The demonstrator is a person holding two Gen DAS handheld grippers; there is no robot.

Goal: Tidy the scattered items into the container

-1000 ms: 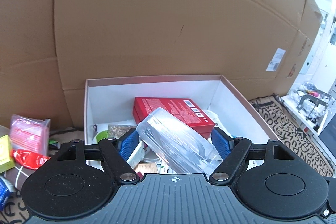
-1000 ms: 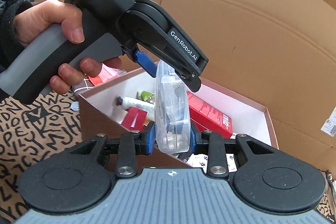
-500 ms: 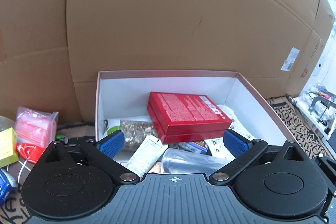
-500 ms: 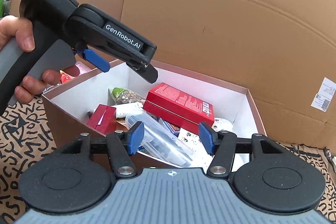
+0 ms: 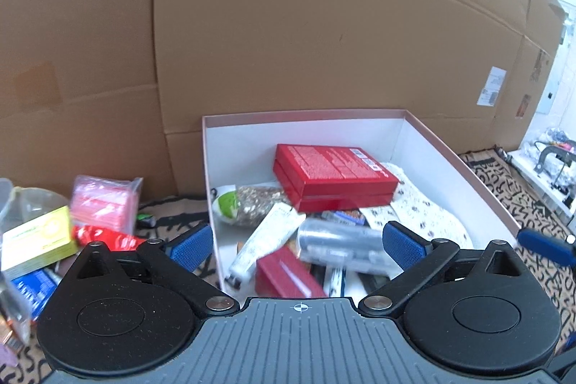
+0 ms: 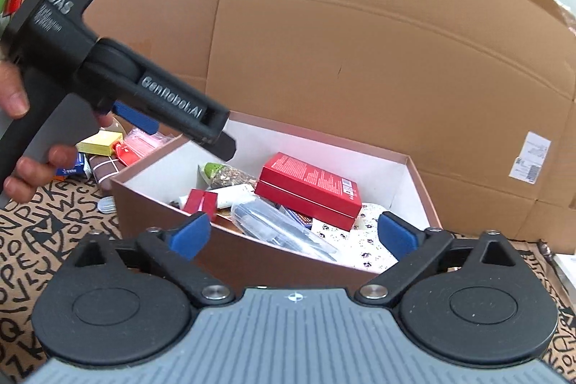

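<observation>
The open box [image 5: 450, 157] with white inner walls holds a red carton [image 5: 331, 175], a seed packet [image 5: 255, 204], a white tube [image 5: 266, 240] and the clear plastic case [image 5: 338, 243], which lies flat among them. The case also shows in the right wrist view [image 6: 277, 225] inside the box [image 6: 172, 222]. My left gripper [image 5: 295, 243] is open and empty above the box's near left corner. My right gripper [image 6: 295, 236] is open and empty in front of the box. The left gripper's body [image 6: 118, 74] shows at the upper left of the right wrist view.
Loose items lie left of the box: a pink bag [image 5: 104, 200], a yellow-green carton [image 5: 39, 240], a red packet [image 5: 104, 236] and a blue packet [image 5: 36, 287]. A tall cardboard wall [image 5: 324, 24] stands behind. The patterned mat [image 6: 43, 229] covers the floor.
Both grippers let go of the clear case, which dropped into the box and lies flat there. Both grippers opened wide and drew back, the left one swinging leftward.
</observation>
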